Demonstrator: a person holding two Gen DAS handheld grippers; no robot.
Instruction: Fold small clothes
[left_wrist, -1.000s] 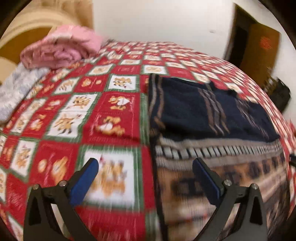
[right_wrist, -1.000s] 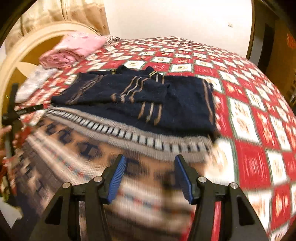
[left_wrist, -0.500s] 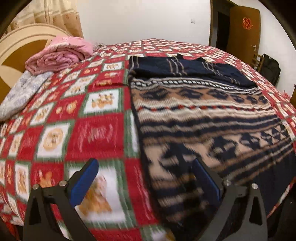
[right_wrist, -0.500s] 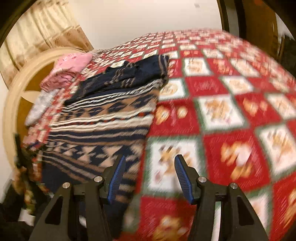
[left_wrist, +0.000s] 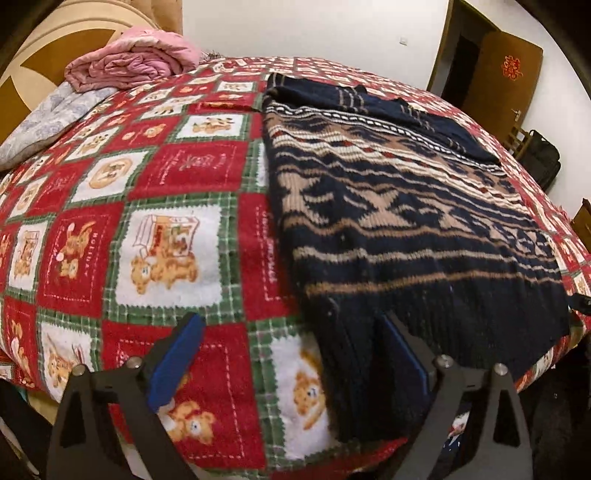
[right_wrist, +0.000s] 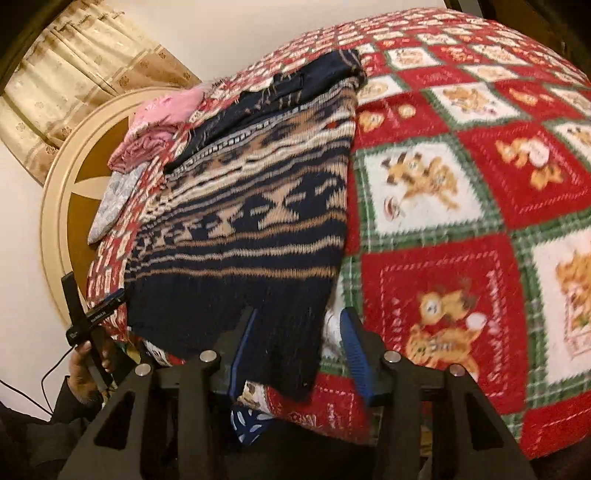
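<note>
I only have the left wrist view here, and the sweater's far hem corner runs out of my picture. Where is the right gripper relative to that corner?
Observer: The right gripper straddles that corner of the sweater. Its jaws have just been closing, but the pads do not press the knit yet.
Operator: Does the corner lie flat on the blanket?
Observer: Not quite. Its tip seems to droop over the near edge of the blanket.
</note>
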